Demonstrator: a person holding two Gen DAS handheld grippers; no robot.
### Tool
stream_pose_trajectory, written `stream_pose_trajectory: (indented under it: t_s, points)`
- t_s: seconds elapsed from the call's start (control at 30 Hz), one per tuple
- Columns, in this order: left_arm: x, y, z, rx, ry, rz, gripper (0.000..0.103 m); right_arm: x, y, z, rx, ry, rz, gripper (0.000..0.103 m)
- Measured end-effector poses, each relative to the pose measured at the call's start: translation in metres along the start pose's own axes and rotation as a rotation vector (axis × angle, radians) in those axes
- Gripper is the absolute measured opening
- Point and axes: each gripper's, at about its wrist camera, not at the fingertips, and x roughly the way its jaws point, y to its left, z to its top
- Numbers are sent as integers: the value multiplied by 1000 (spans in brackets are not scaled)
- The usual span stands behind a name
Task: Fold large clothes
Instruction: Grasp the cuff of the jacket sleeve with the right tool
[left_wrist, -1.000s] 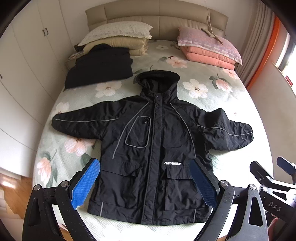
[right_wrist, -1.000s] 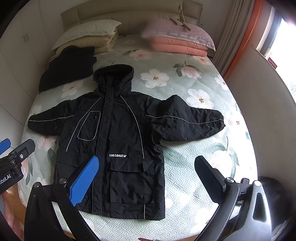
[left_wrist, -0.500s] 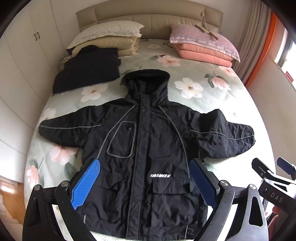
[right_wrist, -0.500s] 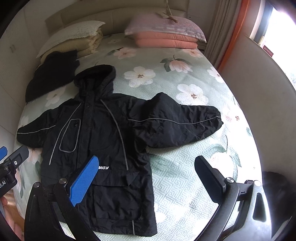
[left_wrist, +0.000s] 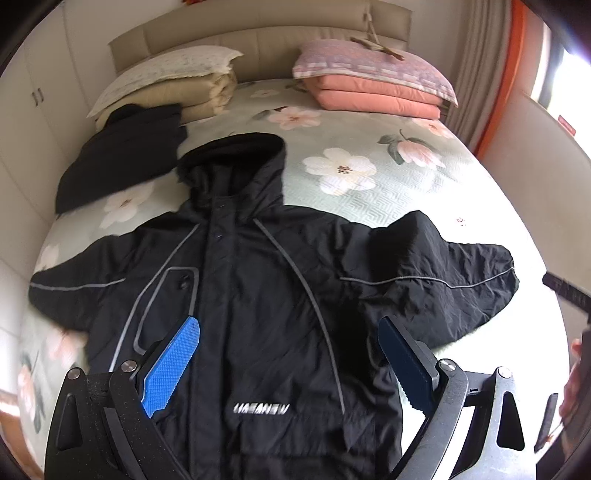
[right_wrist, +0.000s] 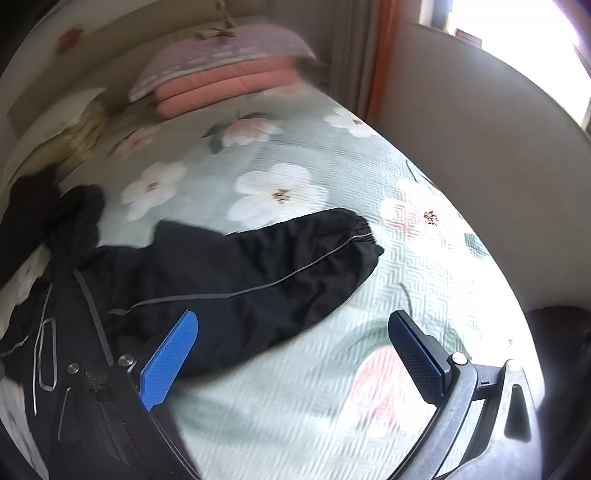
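Folding not yet begun, by my read: the black hooded jacket (left_wrist: 258, 295) lies face up and zipped on the floral quilted bedspread (left_wrist: 388, 199), both sleeves out to the sides, hood toward the pillows (left_wrist: 373, 81), no fold in it. The left gripper (left_wrist: 288, 354) hangs over the chest panel with jaws wide apart and empty; the right gripper (right_wrist: 291, 347) hangs with jaws apart and empty near the right sleeve (right_wrist: 295, 266). Shell looks like thin crinkled nylon, matte, with grey reflective piping and a padded, puffy sleeve; likely slippery and springy when creased.
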Motion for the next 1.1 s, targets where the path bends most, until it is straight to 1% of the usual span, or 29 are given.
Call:
stream_pose_trajectory:
  t_s: [0.07,0.17,0.27,0.37,0.43,0.47,0.53,0.57,0.6,0.67,0.73,0.8,0.83,0.9,0.97,1.03,1.07,1.1]
  points:
    - [17,-11,-2,18,-3,1,98,36,-29,11,45,7,19,95]
    - [43,-29,-5,39,6,15,98,90,-72,21,139,41,42,94]
    - [61,-38,-10,37,15,15,98,133,-100,24,214,84,58,94]
    - [74,-46,-12,40,38,16,98,163,-111,24,244,120,80,93]
    - [80,-50,-11,44,44,17,98,179,-112,26,247,143,86,92]
    - [83,-52,-11,49,46,16,98,186,-113,26,252,146,89,90]
    - [90,-57,-10,58,51,24,98,197,-112,27,266,156,112,83]
    - [92,-57,-10,59,52,24,98,202,-111,27,269,165,124,71]
    - [95,-59,-9,57,54,25,98,207,-108,27,272,180,139,66]
    - [97,-59,-9,51,57,26,98,214,-104,27,273,183,134,66]
    - [97,-61,-8,42,52,24,98,214,-102,26,259,167,138,62]
    - [97,-63,-8,48,49,31,98,208,-101,25,245,148,131,42]
    - [99,-65,-9,56,50,36,98,203,-105,25,249,137,147,40]
    - [101,-67,-9,66,55,43,98,189,-105,25,242,102,164,27]
    - [103,-68,-9,67,59,44,98,172,-105,25,222,69,160,22]
    - [102,-70,-9,64,58,41,98,153,-108,26,201,25,102,20]
    - [102,-71,-9,66,58,40,98,143,-113,26,207,-5,75,18]
    - [103,-72,-9,68,59,39,98,135,-122,26,231,-19,65,17]
